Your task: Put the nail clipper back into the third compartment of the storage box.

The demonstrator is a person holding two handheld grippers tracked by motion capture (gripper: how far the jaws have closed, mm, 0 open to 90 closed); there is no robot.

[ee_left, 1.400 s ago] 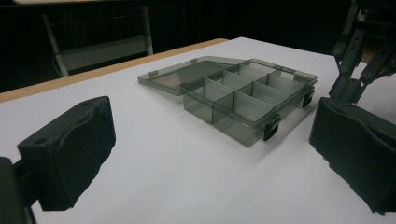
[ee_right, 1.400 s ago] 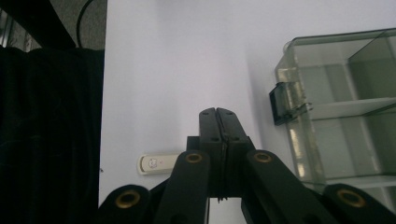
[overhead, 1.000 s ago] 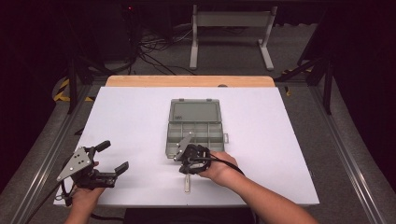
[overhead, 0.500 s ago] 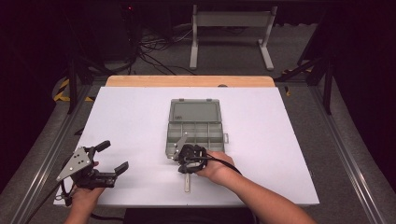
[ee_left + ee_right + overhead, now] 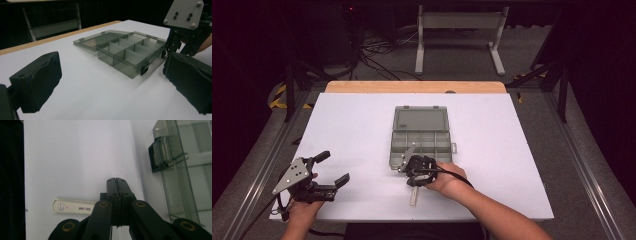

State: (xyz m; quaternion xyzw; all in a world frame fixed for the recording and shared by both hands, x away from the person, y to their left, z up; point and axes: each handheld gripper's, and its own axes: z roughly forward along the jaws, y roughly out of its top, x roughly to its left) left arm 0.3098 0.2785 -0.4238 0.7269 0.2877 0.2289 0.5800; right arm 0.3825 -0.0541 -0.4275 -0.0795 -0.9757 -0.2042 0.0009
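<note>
A dark room ringed the white tabletop (image 5: 362,120), where an open divider box (image 5: 421,136) lay near the middle. A white stick (image 5: 75,207) lay on the tabletop between the box and the near edge, under the right claw (image 5: 116,182), whose jaws were clenched on nothing. To take the stick well, that claw should spread wide first, then straddle its narrow sides squarely. The left claw (image 5: 328,167) sat released near the near-left corner
</note>
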